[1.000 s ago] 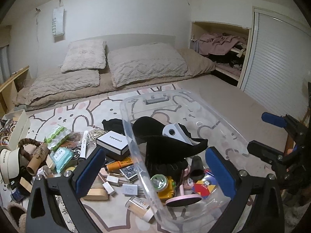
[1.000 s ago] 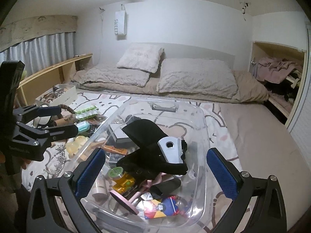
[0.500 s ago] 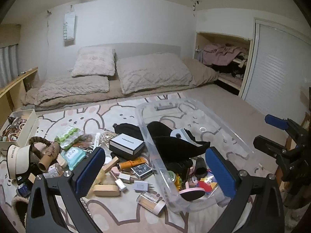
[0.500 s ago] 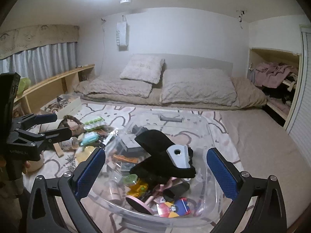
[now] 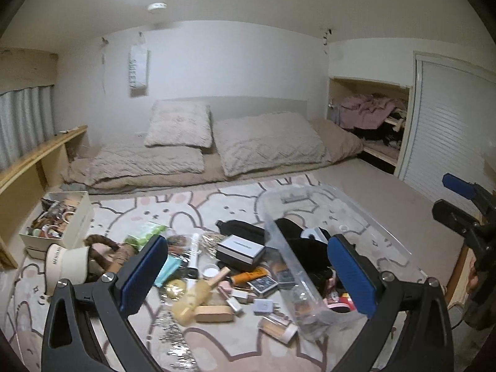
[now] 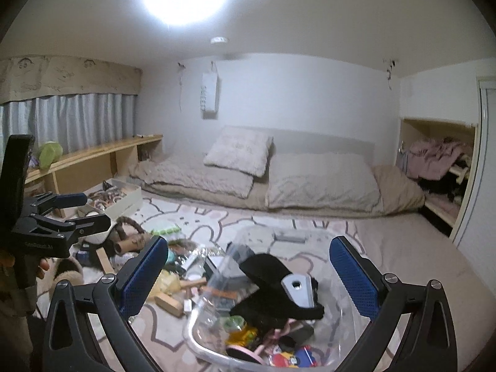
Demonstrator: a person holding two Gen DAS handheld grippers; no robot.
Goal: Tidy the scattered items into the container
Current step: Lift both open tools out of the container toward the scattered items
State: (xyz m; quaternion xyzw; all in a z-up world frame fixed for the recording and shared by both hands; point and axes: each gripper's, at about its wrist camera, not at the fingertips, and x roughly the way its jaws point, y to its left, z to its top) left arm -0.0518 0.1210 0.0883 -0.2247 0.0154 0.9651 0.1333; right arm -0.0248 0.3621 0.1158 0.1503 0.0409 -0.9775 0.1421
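A clear plastic container [image 5: 369,217] stands on the rabbit-print rug, with a black pouch [image 6: 269,274] and small toys inside. Left of it lie scattered items: a black-and-white box [image 5: 240,248], an orange tube [image 5: 248,277], a card deck [image 5: 263,285], a wooden mallet [image 5: 192,297], a wooden block [image 5: 214,313] and a white visor [image 5: 66,262]. My left gripper [image 5: 248,276] hangs open above these items, holding nothing. High over the container's near end [image 6: 198,338], my right gripper [image 6: 248,276] is open and empty too. Each gripper shows at the edge of the other's view, the right gripper [image 5: 458,198] and the left gripper [image 6: 71,214].
A white box of hair ties [image 5: 79,214] sits at the rug's left edge by a low wooden shelf [image 5: 34,161]. Bedding with pillows [image 5: 263,142] lies behind the rug. An open closet [image 5: 372,124] is at the right. A fuzzy slipper [image 6: 66,274] lies near a hand.
Both grippers have risen and drawn back from the container and rug, so the items look smaller and more ceiling shows. Both stay open; nothing on the rug has moved.
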